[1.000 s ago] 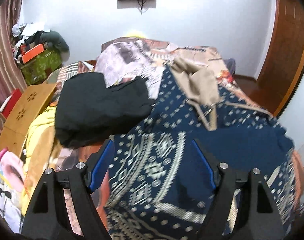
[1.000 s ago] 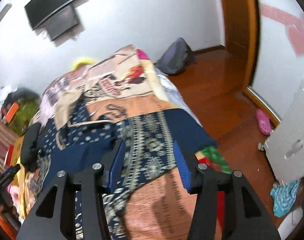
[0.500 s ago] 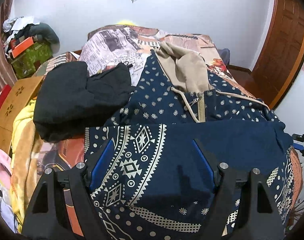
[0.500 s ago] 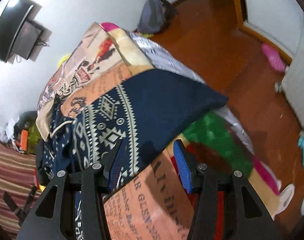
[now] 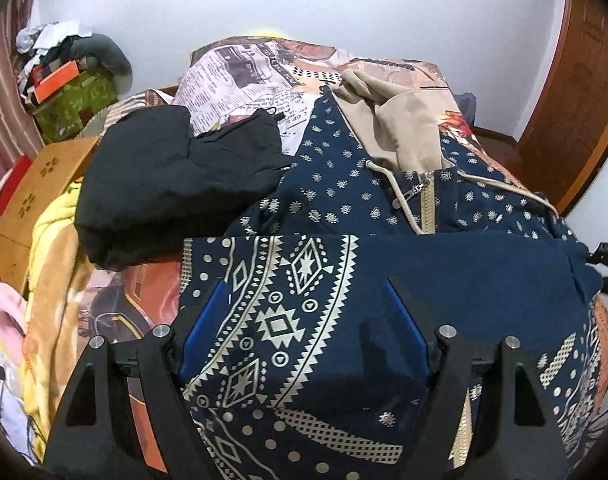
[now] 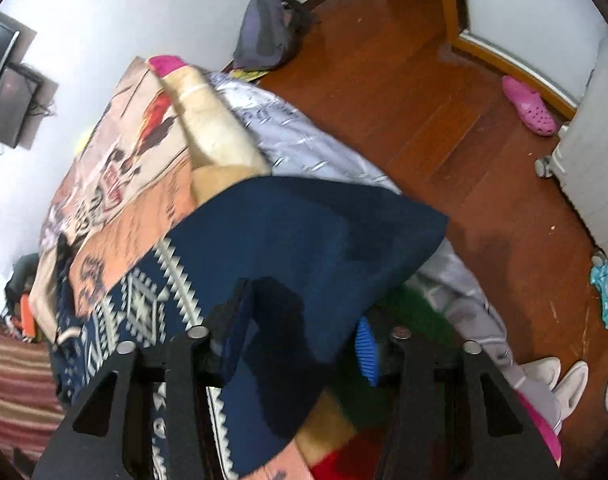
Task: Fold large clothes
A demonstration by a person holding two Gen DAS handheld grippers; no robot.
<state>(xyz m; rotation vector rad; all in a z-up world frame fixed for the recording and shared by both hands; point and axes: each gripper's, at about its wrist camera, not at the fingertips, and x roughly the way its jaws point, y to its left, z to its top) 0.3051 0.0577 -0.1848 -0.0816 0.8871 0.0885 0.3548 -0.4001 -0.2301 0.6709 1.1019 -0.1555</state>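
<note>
The navy patterned hoodie (image 5: 344, 208) lay spread across the bed (image 5: 263, 64), right of a black garment (image 5: 175, 184); it looked soft, limp and fairly bulky, best taken at an edge or corner. The left claw (image 5: 304, 328) hung wide open just over its near folded panel, gripping nothing. The right claw (image 6: 299, 332) was closing, with the hoodie's plain right corner between its jaws.
</note>
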